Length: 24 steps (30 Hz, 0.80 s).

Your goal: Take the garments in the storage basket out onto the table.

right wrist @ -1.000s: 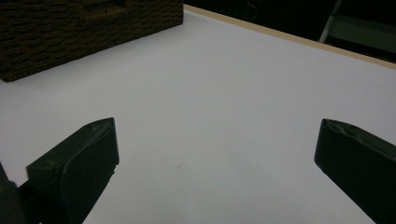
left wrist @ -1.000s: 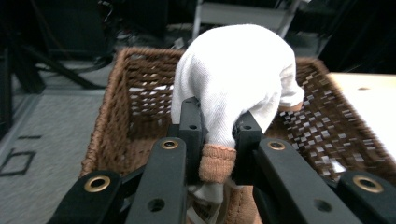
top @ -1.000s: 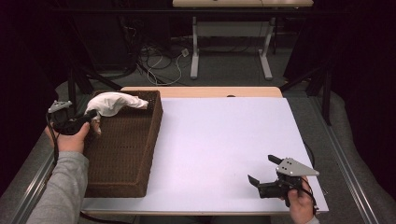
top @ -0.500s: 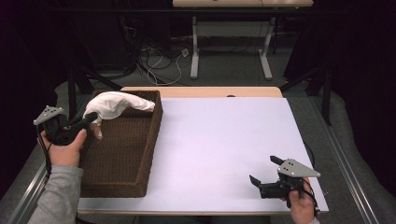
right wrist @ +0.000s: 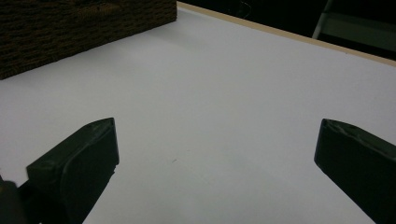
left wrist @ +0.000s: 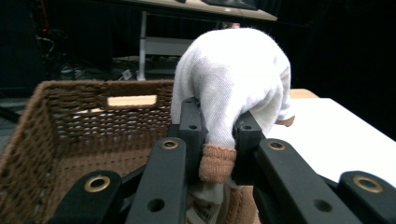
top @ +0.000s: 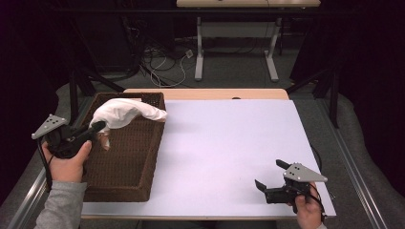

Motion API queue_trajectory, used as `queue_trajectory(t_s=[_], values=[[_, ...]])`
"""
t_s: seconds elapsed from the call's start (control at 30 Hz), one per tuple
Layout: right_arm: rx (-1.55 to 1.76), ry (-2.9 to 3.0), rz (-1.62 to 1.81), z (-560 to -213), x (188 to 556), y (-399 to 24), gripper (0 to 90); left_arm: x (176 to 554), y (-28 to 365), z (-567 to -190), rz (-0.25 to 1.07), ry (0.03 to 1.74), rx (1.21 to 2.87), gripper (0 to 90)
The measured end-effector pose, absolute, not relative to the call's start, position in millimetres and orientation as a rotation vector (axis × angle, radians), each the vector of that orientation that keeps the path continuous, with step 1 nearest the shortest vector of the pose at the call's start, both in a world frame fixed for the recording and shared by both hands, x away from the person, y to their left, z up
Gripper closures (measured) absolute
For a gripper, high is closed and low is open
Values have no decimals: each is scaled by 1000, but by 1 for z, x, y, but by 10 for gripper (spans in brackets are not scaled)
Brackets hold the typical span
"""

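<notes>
- Here, at the left of the high view, the left tongs are gripping a white sock with a tan cuff, its jaws closed narrowly on the fabric.
- The sock is hanging above the wicker basket, draping toward the basket's far right rim.
- In the left gripper view, the sock is bulging up between the jaws, its tan cuff poking down between them, with the basket's woven wall behind.
- At the lower right of the high view, the right tongs are resting low over the white table, jaws standing wide with nothing between them.
</notes>
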State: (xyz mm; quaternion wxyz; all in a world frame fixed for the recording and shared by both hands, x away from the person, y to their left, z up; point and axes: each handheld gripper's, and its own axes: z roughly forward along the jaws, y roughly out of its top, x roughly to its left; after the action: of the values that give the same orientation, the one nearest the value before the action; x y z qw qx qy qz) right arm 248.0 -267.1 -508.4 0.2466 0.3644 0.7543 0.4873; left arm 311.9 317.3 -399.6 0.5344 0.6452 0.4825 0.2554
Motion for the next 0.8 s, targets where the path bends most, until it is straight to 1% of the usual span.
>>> queue_trajectory(t_s=[0.3, 0.8], values=[[992, 2052, 1334, -508, 248, -268, 0, 305, 293, -396, 578, 1082, 1572, 788], [997, 2046, 1336, -508, 247, -269, 0, 305, 233, -397, 482, 926, 1624, 787]])
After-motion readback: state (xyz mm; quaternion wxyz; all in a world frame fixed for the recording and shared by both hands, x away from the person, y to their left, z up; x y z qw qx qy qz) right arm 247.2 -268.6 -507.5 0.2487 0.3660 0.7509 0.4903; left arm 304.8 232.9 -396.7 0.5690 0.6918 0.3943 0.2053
